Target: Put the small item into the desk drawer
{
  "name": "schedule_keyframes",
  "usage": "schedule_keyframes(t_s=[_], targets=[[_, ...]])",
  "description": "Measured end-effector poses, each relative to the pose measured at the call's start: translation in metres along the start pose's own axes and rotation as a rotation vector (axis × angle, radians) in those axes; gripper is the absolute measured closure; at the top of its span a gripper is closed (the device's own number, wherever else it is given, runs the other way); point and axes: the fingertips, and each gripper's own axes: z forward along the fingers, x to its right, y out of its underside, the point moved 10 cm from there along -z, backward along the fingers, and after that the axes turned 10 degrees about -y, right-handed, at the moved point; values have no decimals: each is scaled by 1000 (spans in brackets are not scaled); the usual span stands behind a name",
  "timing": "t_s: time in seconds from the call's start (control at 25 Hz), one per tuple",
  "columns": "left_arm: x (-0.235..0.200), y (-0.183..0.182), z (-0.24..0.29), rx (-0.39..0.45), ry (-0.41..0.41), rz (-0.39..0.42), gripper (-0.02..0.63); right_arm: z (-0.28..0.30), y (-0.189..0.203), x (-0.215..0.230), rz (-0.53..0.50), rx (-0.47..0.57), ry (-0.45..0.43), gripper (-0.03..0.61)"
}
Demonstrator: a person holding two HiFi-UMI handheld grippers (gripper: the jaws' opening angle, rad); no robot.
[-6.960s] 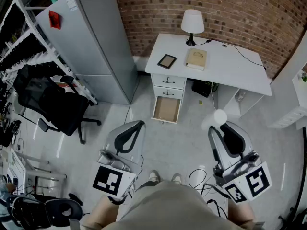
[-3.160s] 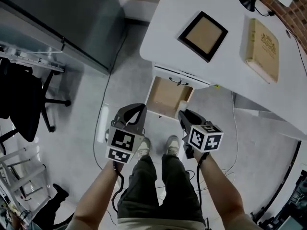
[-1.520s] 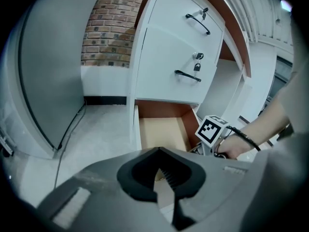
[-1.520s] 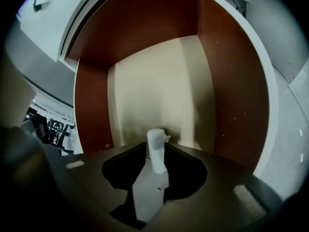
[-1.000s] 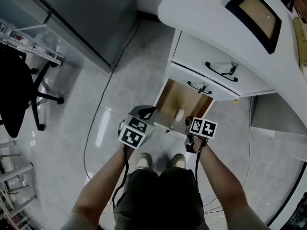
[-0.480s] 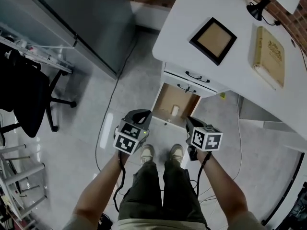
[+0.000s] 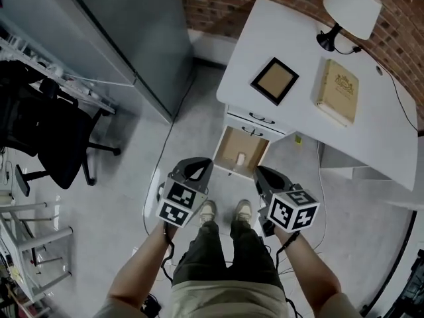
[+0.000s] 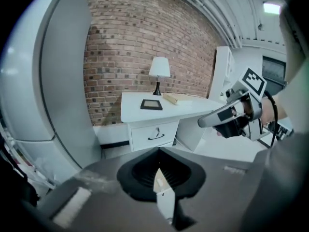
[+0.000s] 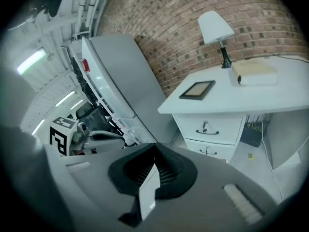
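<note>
The small white item lies inside the open desk drawer, frame centre. The left gripper and right gripper, jaws closed and empty, flank its front edge; bare floor opens left.

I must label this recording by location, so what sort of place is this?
Probably an office or workroom: a white desk with a table lamp stands against a brick wall, and a black office chair is nearby.
</note>
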Motion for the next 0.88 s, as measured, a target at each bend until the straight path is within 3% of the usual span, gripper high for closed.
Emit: schedule_keyframes(t_s=[0.28,0.4,0.64,0.88], targets=[[3,-75,-103,138,-10,-6,611,-70,-75,-115,-144,123,-96,574],[6,-107,-143,181,-1,29,611,-103,-101,-155,-238,172,-106,574],[9,-172,-218,322,-18,108,611,-156,-136,-215,-321,253,-155,574],[22,-214,-273,456,-42,27,611,-202,-167,-258,-466,343,-169,575]])
